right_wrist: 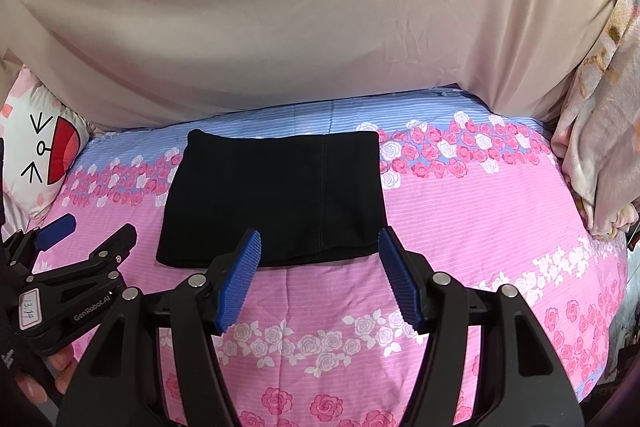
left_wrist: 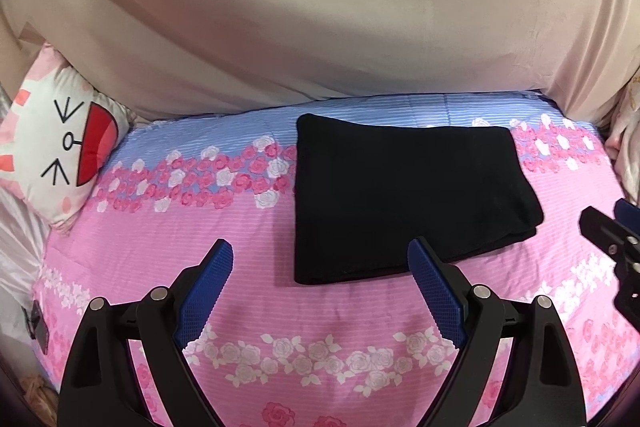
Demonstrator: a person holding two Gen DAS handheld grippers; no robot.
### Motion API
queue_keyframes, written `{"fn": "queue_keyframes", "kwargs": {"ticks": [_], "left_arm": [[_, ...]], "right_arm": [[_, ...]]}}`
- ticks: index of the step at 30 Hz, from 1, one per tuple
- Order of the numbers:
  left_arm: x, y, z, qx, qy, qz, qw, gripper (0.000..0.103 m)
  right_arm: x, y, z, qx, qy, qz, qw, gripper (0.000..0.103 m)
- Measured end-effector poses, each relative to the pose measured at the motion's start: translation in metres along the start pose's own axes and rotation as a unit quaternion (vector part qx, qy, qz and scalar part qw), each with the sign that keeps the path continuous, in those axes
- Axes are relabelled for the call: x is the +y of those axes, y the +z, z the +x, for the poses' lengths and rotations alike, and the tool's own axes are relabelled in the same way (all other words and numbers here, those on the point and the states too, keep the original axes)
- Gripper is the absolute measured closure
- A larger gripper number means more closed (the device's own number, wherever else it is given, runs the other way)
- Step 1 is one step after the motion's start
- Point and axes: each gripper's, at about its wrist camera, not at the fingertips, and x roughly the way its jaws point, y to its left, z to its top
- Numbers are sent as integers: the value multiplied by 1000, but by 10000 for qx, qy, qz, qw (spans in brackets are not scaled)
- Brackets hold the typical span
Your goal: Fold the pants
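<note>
black pants (left_wrist: 404, 195) are seen folded into a compact rectangle, laid flat on a bed sheet (left_wrist: 240, 307) printed with pink stripes, a blue striped band and rows of pink and white roses. the far edge of the folded pants rests on the blue band, the near edge on the pink part. stacked layers are visible along the near and right edges.

the left gripper (left_wrist: 320, 267) is held above the sheet with its blue ribbed pads spread wide and nothing between them; it is placed just beside the near left corner of the pants. the right gripper (right_wrist: 318, 251) is likewise spread wide and nothing is gripped; its tips are seen over the near edge of the pants, though contact cannot be judged.

a cartoon-face pillow (left_wrist: 60, 155) is propped at the left end of the bed, and a beige curtain (left_wrist: 320, 7) is hung behind it. patterned pale fabric (right_wrist: 600, 147) is bunched at the right. no containers are shown.
</note>
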Motion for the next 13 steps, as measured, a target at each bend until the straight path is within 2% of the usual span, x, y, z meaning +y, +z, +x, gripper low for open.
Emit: {"fn": "queue_keyframes", "kwargs": {"ticks": [7, 10, 13], "left_arm": [[1, -1, 2, -12, -101, 30, 9999, 16], [1, 0, 2, 86, -379, 59, 9992, 16], [0, -1, 2, 100, -322, 62, 9994, 16]], "right_arm": [[-1, -1, 2, 7, 12, -9, 10000, 43], [-4, -1, 3, 22, 28, -5, 10000, 43], [-4, -1, 3, 22, 24, -8, 10000, 43]]}}
